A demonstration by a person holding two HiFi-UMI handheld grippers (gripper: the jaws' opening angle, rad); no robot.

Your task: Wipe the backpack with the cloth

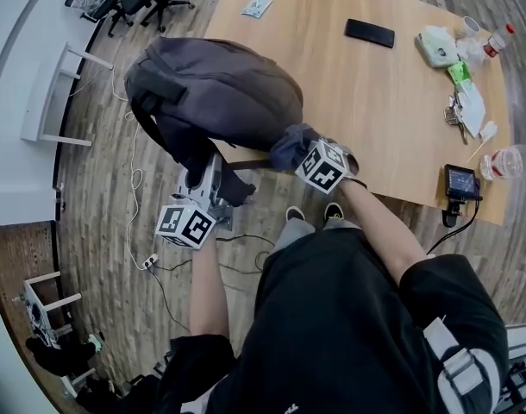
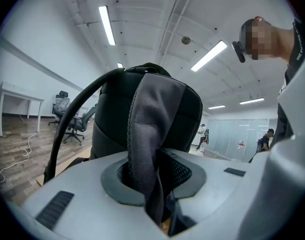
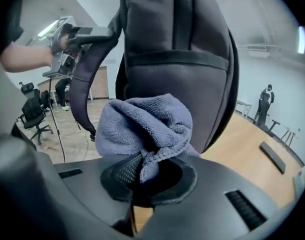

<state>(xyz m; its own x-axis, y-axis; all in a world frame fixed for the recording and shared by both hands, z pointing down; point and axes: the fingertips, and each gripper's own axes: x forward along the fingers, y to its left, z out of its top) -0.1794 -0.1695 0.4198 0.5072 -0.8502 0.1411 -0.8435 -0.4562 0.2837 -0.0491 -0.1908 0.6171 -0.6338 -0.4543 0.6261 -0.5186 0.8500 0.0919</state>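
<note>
Mostly, the tips of both grippers are hidden in the head view: the left gripper [image 1: 213, 178] disappears under the hanging straps, and the right gripper [image 1: 299, 155] is covered by the cloth [image 1: 289, 145] it carries. Only the gripper views show the jaws. In the left gripper view, the left gripper [image 2: 152, 186] has its jaws closed on one grey strap [image 2: 147, 134] of the backpack [image 2: 185, 109], which rises in front and blocks most of the room behind. In the right gripper view, the right gripper [image 3: 147, 176] pinches a bunched fold of the blue-grey cloth [image 3: 142, 124], and the cloth lies against the backpack [image 3: 177, 34]. I cannot tell how firmly it presses.

The backpack [image 1: 216, 89] lies at the near left corner of the table [image 1: 366, 110], partly over the edge, with its straps hanging down toward the floor. Bare wood stretches between it and the small things near the table's right side. The person stands close to the near edge.

I count one backpack, one cloth, two grippers, one black phone [image 1: 369, 33] and two plastic bottles, [image 1: 497, 40] and [image 1: 509, 162]. The other small things at the right edge are too small to name.
</note>
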